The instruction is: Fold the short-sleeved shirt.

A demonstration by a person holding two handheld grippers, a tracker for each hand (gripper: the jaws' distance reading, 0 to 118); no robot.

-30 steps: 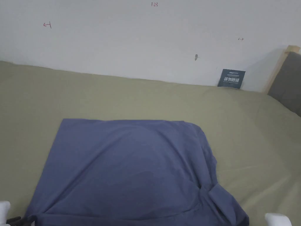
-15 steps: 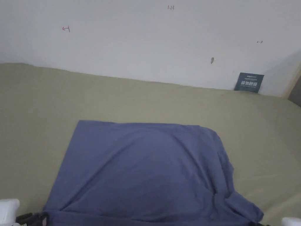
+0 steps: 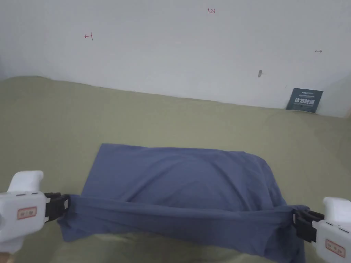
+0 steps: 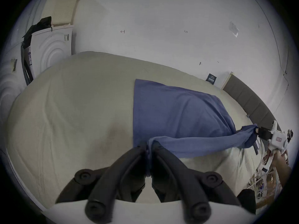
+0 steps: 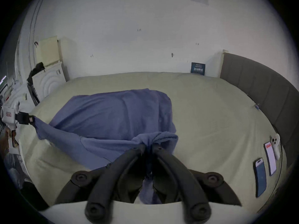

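A blue short-sleeved shirt [image 3: 178,178] lies on the olive-green bed [image 3: 171,116], with its far edge flat on the sheet and its near edge raised off it. In the head view the left gripper [image 3: 65,204] sits at about 8 o'clock and the right gripper [image 3: 294,219] at about 4 o'clock, and the near edge of the shirt stretches between them as a taut band.

In the left gripper view its two jaws are drawn together with a thin fold of blue cloth pinched between them at 12 o'clock from the jaws. In the right gripper view its jaws are likewise closed on a bunched knot of the shirt, and loose cloth hangs down between them.

The shirt's far left corner is square and sharp; its far right corner is rounded and rumpled. Under the raised band, bare sheet shows toward 6 o'clock.

Open bed runs wide on the far side, from 10 o'clock to 2 o'clock, up to the white wall [image 3: 171,51]. To the left of the shirt, toward 9 o'clock, the sheet is bare. At 3 o'clock in the right gripper view a grey headboard [image 5: 258,88] bounds the bed, and two phones [image 5: 265,166] and a small white device [image 5: 162,141] lie near that edge, well apart from the shirt. A dark card [image 3: 304,100] leans on the wall at 2 o'clock.
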